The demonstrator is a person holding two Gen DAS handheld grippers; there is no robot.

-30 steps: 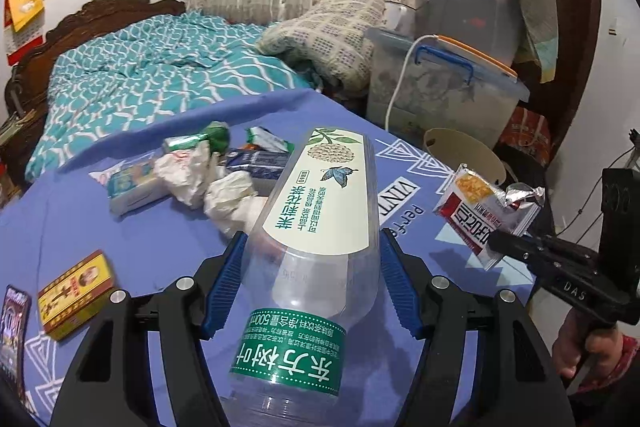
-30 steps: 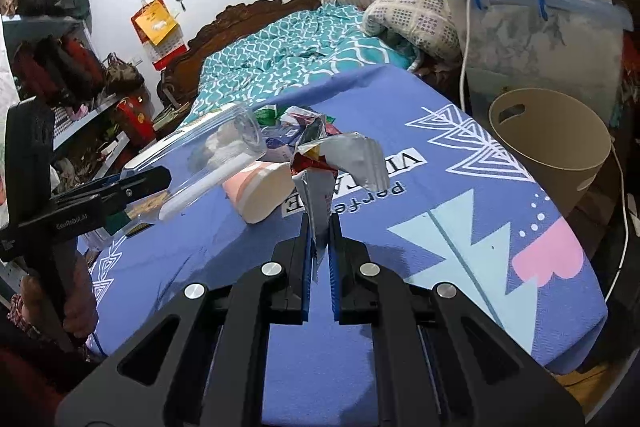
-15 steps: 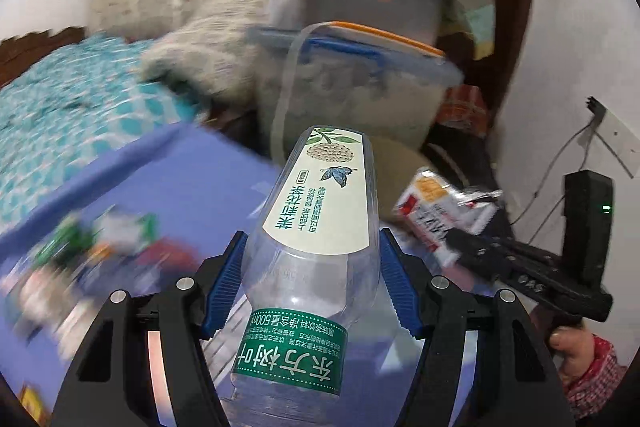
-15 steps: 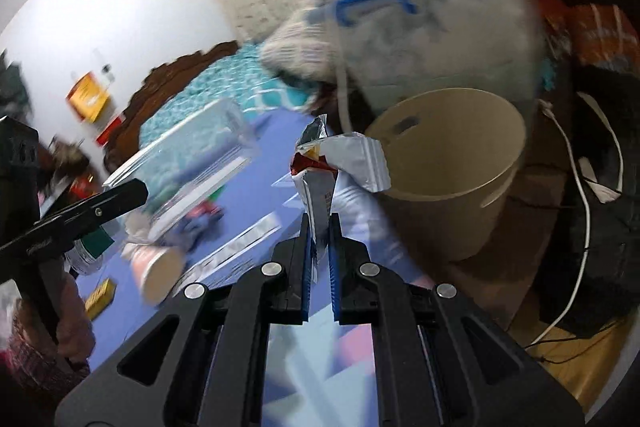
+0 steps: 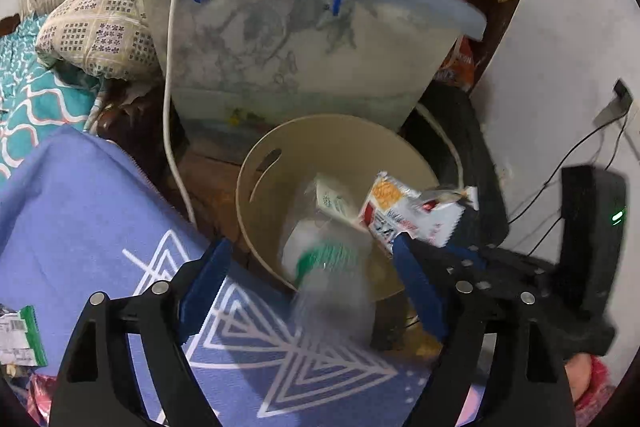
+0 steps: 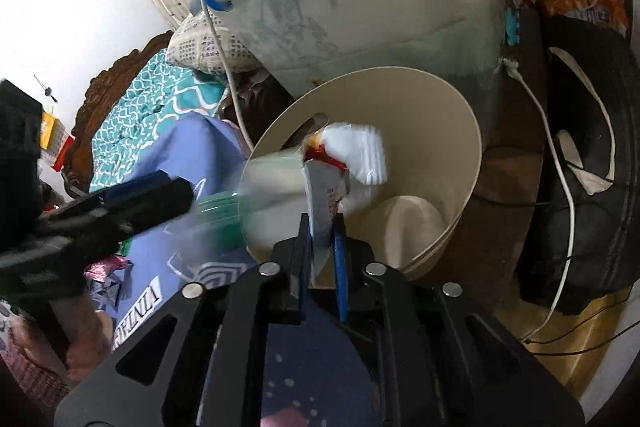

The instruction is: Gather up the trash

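A beige waste bin point(image 5: 320, 135) point(image 6: 436, 99) stands on the floor beside the blue-covered table. My left gripper point(image 5: 308, 279) is open; the clear plastic bottle point(image 5: 332, 267) with a green label is blurred and falling from between its fingers into the bin. It also shows in the right wrist view point(image 6: 256, 187). My right gripper point(image 6: 322, 231) is shut on a red-and-white snack wrapper point(image 6: 344, 163) point(image 5: 408, 215), held over the bin's mouth. The bin's bottom looks pale and bare.
A large clear storage box point(image 5: 304, 47) with a blue handle stands behind the bin. A white cable point(image 5: 172, 87) hangs beside it. The blue tablecloth point(image 5: 80, 211) carries more wrappers point(image 5: 20, 335) at the left edge. A black bag point(image 6: 584, 187) lies right of the bin.
Both grippers swung right from the table to over the bin. My left gripper opened and let the bottle go; it drops into the bin. My right gripper still holds the wrapper.
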